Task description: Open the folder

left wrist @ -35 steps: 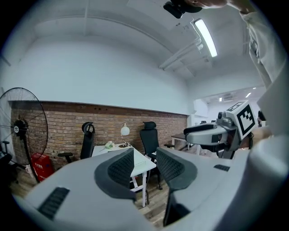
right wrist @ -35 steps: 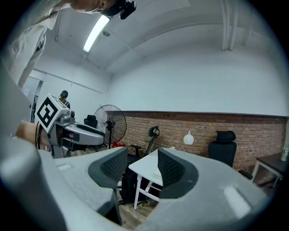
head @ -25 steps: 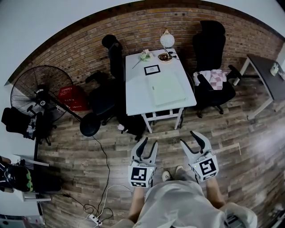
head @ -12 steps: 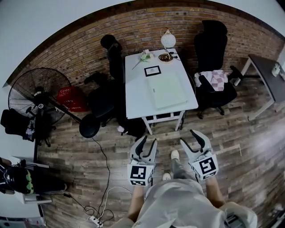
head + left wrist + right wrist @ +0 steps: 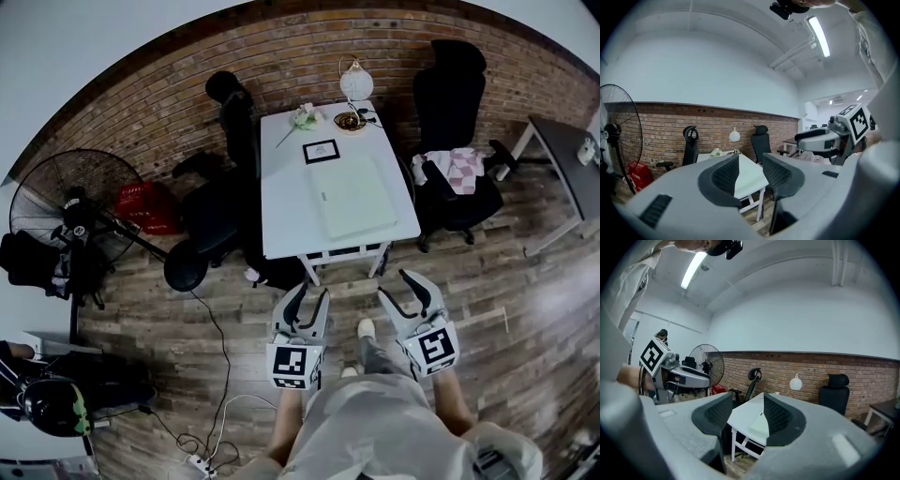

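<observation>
Both grippers are off the table, held over the wood floor (image 5: 506, 281) in front of the person.

L gripper (image 5: 309, 298): fingers released, gap open, nothing gripped. In its own view only the table edge shows thru the gap, far off.

R gripper (image 5: 394, 287): same, pads apart, empty. Thru its gap the table and folder show, well beyond the tips.

folder (image 5: 355, 195): closed, flat on white table (image 5: 281, 211).
- Pos: on the table half nearer the fingers, right of table centre. Well ahead of both sets of tips, no contact.
- Lateral: fwd of the space between the two grippers, closer to R gripper's line than L's.
- Long axis: fore-aft, pointing away from the tips toward brick wall (image 5: 141, 103), approx parallel w/ the table's long sides. Near end skewed slightly right.
- Near short edge lies close to the table's front rim.
- Small mark midway on its left long edge. Can't tell which side is the spine.

Beyond the folder, farther from the tips:
- marker card (image 5: 321, 149) just past its far-left corner
- lamp (image 5: 355, 84), small dish (image 5: 349, 120) and a pale flowery item (image 5: 303, 116) at the wall end

Black chair (image 5: 450, 94) w/ checked cloth (image 5: 457, 167) stands right of the table, abeam of the folder. 2nd chair (image 5: 230, 122) is on the left. Fan (image 5: 70, 202) and red basket (image 5: 145, 204) are far left of the L fingers.
</observation>
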`<state>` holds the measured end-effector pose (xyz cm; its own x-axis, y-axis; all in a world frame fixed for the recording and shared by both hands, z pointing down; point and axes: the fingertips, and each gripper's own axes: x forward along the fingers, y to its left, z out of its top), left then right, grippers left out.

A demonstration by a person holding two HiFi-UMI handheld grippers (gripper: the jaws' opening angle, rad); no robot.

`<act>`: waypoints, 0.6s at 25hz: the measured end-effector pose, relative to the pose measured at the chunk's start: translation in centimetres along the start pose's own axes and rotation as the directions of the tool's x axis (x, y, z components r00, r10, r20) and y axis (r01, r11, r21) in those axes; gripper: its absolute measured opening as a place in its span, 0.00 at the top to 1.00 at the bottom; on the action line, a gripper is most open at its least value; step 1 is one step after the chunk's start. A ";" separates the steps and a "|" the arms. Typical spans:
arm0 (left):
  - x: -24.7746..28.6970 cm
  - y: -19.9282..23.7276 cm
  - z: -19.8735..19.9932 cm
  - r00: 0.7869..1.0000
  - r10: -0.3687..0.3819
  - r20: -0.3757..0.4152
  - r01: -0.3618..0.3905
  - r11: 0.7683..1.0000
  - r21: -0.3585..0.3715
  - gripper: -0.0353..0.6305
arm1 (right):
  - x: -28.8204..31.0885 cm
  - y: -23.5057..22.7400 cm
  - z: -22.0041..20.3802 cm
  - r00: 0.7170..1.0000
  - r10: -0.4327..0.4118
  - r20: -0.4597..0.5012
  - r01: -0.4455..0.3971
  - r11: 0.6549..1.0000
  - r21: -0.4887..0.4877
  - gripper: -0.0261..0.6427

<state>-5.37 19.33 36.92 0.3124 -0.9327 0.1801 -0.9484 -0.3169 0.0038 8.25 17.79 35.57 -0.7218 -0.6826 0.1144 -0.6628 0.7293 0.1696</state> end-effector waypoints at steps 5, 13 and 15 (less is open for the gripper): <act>2.4 1.1 0.1 1.000 0.010 -0.008 -0.010 1.000 -0.013 0.71 | 2.0 -1.6 -1.0 0.999 0.009 -0.050 -0.007 0.999 0.040 0.65; 6.7 3.0 0.0 0.999 0.035 -0.030 -0.036 0.999 -0.028 0.71 | 5.6 -4.9 -1.4 0.998 0.036 -0.046 -0.035 0.999 0.031 0.65; 7.9 3.3 -0.1 0.998 0.043 -0.040 -0.044 0.999 -0.027 0.71 | 6.2 -5.9 -1.8 0.997 0.036 -0.065 -0.033 0.998 0.051 0.65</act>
<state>-6.06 10.95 38.43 0.2689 -0.9379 0.2190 -0.9624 -0.2708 0.0221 8.04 9.13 37.07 -0.7308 -0.6574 0.1839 -0.6482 0.7528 0.1151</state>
